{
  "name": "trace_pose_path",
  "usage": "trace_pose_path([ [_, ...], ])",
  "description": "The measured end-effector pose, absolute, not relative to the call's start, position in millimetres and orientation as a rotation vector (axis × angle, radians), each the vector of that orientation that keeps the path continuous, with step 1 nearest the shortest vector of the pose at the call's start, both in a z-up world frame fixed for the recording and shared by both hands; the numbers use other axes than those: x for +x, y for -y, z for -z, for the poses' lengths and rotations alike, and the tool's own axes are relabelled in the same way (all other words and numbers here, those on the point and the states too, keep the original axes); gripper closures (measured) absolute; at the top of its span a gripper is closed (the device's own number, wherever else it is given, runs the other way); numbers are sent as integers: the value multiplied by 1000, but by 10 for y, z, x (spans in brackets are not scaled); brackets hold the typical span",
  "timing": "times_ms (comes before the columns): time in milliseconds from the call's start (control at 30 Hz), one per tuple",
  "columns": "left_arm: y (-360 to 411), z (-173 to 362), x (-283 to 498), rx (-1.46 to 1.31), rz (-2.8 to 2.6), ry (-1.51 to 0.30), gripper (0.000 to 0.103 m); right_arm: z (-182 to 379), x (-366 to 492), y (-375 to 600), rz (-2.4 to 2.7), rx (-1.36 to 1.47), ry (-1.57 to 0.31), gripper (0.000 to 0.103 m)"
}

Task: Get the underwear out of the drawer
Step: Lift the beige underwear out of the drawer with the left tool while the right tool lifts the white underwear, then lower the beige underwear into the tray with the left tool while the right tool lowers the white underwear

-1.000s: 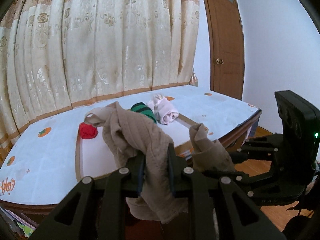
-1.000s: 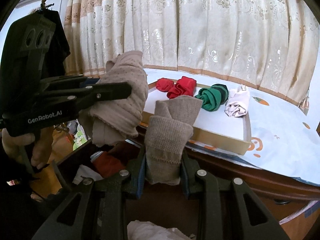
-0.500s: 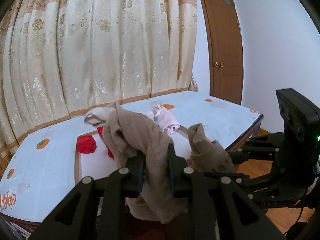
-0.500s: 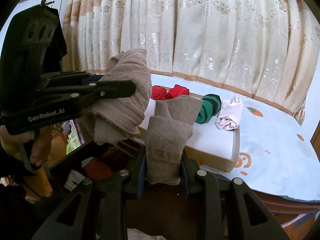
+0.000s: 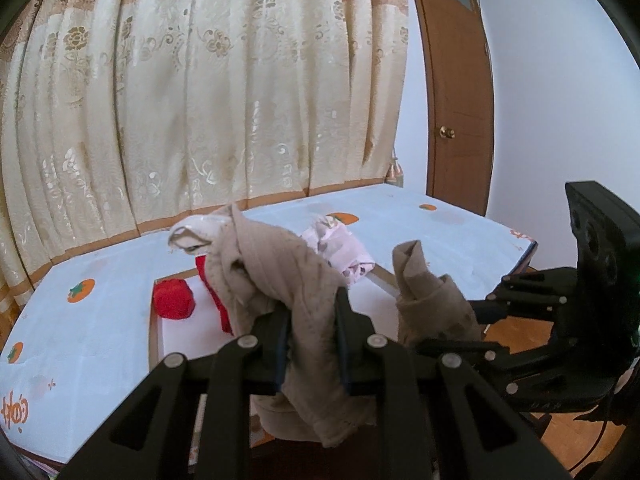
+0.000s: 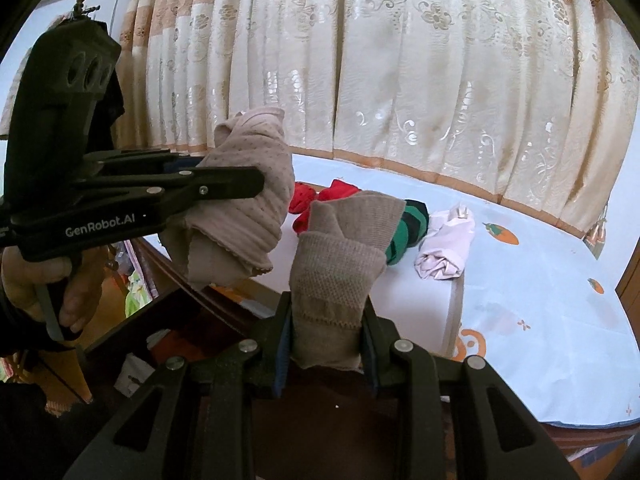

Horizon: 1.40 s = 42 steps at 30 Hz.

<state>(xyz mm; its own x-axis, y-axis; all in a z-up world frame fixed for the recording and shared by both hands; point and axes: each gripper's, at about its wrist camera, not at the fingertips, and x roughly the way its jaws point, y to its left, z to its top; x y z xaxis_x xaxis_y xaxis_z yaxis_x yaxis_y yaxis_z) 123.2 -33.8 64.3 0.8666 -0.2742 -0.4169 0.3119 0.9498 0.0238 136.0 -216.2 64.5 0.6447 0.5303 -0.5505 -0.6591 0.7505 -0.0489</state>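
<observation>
Left gripper point(image 5: 310, 330): jaws clamped on beige underwear point(image 5: 280, 264). Right gripper point(image 6: 326, 344): jaws clamped on tan underwear point(image 6: 340, 264). Beyond both: tray point(image 6: 452, 320) edge, surface point(image 6: 560, 320) margin.

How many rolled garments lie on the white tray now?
4: two red rolls at its far left, a green-black one in the middle, a pale pink one at right. The held cloth may hide others.

Beige underwear point(image 5: 280, 280) bunched, held up; 2nd piece point(image 6: 340, 264) beside.

A home bedroom: floral curtains point(image 5: 200, 120), wooden door point(image 5: 456, 92), clothed table point(image 6: 540, 320).
</observation>
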Motion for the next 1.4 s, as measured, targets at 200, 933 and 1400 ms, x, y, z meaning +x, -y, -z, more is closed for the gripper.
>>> trace_pose_path([
  [200,368,-664,1356,103,316,-430,86,-688,1499,2161,-679,-256,-547,71],
  [933,325,-684,1962,55,340,-523,86,-801,2083,2151,-665,-223,-592,71],
  [1400,311,-645,2288,49,321,-568,86,-806,2423,2113,-644,-223,-627,71],
])
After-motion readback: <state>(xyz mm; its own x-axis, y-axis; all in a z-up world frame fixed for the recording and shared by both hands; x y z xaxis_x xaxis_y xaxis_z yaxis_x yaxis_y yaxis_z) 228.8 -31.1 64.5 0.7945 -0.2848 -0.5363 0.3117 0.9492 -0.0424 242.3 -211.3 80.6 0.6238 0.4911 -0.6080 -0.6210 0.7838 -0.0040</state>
